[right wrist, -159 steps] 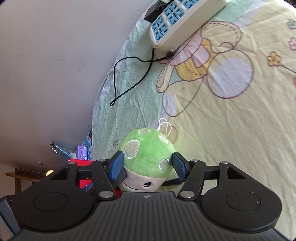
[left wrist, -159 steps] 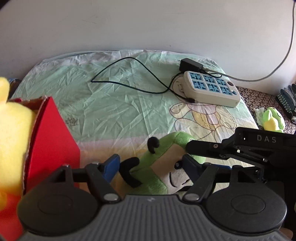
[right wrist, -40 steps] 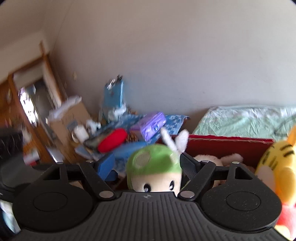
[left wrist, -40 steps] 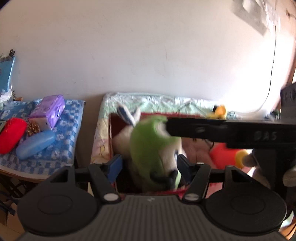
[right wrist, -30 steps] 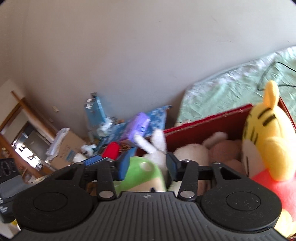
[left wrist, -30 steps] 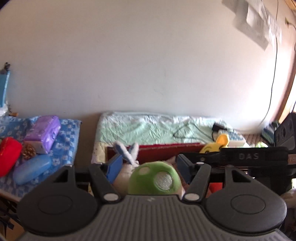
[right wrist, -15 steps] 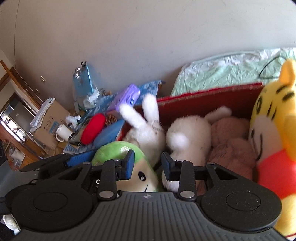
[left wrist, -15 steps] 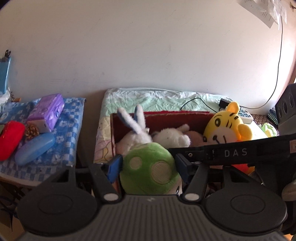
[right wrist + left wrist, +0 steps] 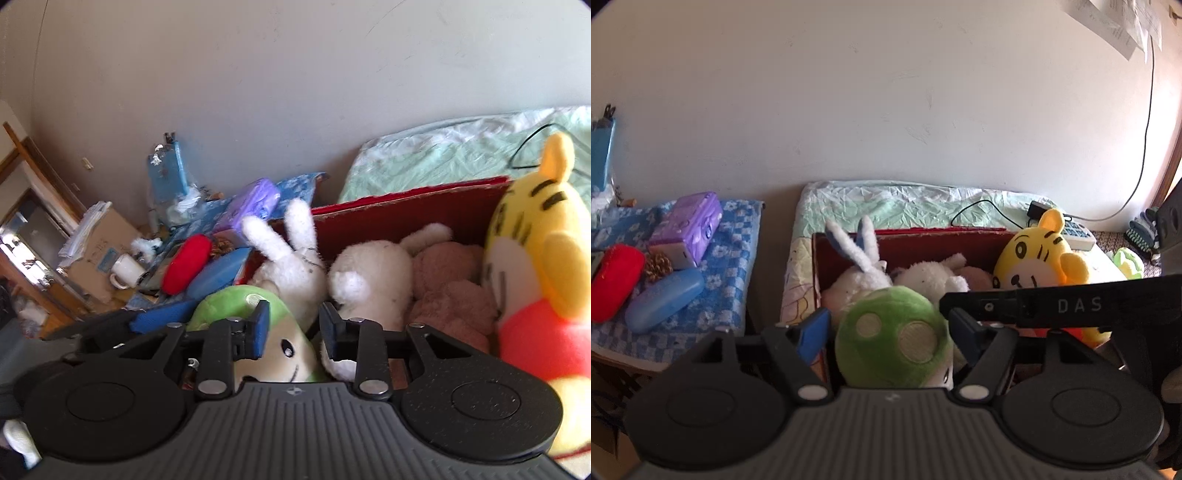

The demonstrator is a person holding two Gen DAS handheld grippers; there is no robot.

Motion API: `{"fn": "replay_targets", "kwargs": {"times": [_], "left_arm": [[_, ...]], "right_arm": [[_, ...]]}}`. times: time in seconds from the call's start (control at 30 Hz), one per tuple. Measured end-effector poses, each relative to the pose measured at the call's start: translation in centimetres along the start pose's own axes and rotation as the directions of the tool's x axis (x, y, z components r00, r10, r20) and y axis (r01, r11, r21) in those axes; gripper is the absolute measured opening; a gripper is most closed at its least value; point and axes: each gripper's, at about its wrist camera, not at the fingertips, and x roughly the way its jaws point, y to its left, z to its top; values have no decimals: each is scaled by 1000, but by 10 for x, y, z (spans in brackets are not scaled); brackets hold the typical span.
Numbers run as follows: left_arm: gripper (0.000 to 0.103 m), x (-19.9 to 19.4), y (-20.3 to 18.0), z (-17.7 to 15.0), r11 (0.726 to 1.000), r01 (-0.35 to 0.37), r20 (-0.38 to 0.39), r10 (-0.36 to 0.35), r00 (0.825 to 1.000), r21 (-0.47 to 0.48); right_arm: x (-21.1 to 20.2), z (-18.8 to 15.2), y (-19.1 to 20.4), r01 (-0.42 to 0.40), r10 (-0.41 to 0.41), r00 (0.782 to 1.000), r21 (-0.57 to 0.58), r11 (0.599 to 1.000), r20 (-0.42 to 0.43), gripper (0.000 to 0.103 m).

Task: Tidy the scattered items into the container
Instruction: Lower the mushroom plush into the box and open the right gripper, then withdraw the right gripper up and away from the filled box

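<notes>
Between the left claw's parted fingers sits the green plush.

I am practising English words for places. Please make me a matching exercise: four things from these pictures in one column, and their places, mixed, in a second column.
Things
1. green mushroom-shaped plush toy
2. yellow tiger plush toy
3. purple rectangular case
4. white power strip with blue sockets

Places (left wrist view)
A. on the blue checked cloth
B. on the pale green bedsheet, behind the box
C. upright at the right end of the red cardboard box
D. nearest the camera, in front of the white long-eared rabbit plush

Pairs: 1-D, 2-C, 3-A, 4-B
</notes>
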Motion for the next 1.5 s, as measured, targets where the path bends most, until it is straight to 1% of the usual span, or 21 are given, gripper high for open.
{"fn": "replay_targets", "kwargs": {"times": [0.07, 0.13, 0.27, 0.37, 0.43, 0.53, 0.7, 0.8, 0.83, 0.93, 1.03, 1.07, 1.13, 1.17, 1.3, 1.4, 1.5], "left_arm": [[71, -3, -4, 0, 1000, 13, 6, -13, 1000, -2], [73, -2, -9, 1, 1000, 19, 3, -19, 1000, -11], [75, 4, -21, 4, 999, -39, -24, 39, 999, -9], [81, 5, -30, 8, 997, -76, -43, 75, 996, -21], [85, 4, -38, 10, 994, -101, -49, 99, 994, -35], [90, 4, -51, 13, 986, -159, -63, 155, 986, -58], [96, 1, -73, 17, 970, -234, -81, 228, 970, -72], [98, 0, -83, 19, 960, -257, -99, 246, 964, -109], [100, 0, -86, 20, 957, -264, -103, 252, 962, -123], [101, -3, -98, 23, 944, -297, -110, 283, 953, -144], [101, -4, -110, 25, 923, -357, -124, 341, 932, -144], [101, -5, -113, 25, 919, -367, -128, 351, 928, -143], [101, -5, -117, 25, 913, -379, -145, 359, 922, -148], [101, -4, -119, 25, 910, -386, -153, 364, 919, -151], [101, -4, -127, 22, 896, -416, -181, 388, 904, -158], [101, -4, -132, 20, 888, -429, -206, 394, 896, -167], [101, -2, -135, 16, 883, -437, -238, 394, 888, -170]], "right_arm": [[-8, -2, 4, 54, -54, 998, -16, 998, 16, 35], [-13, -4, 6, 97, -96, 995, -35, 995, 26, 36], [-23, -7, 6, 190, -189, 982, -65, 980, 32, 40], [-31, -6, 2, 227, -226, 974, -58, 972, 33, 49], [-38, -5, 2, 249, -247, 968, -68, 966, 43, 51], [-48, -4, -1, 270, -267, 963, -89, 959, 49, 53], [-61, -1, -10, 298, -295, 955, -82, 951, 38, 57], [-71, 1, -15, 324, -323, 946, -89, 942, 23, 62], [-75, 2, -17, 330, -330, 944, -92, 939, 22, 64], [-86, 4, -23, 345, -345, 938, -92, 934, 25, 70], [-95, 6, -29, 353, -354, 935, -100, 930, 16, 76], [-98, 6, -30, 344, -345, 939, -99, 934, 11, 81], [-104, 7, -33, 306, -307, 952, -89, 948, 4, 88], [-107, 7, -33, 296, -297, 955, -90, 951, 2, 88], [-113, 7, -29, 290, -294, 956, -135, 947, -13, 90], [-119, 6, -33, 258, -264, 964, -119, 959, -35, 90], [-123, 4, -35, 252, -259, 965, -116, 961, -49, 90]]}}
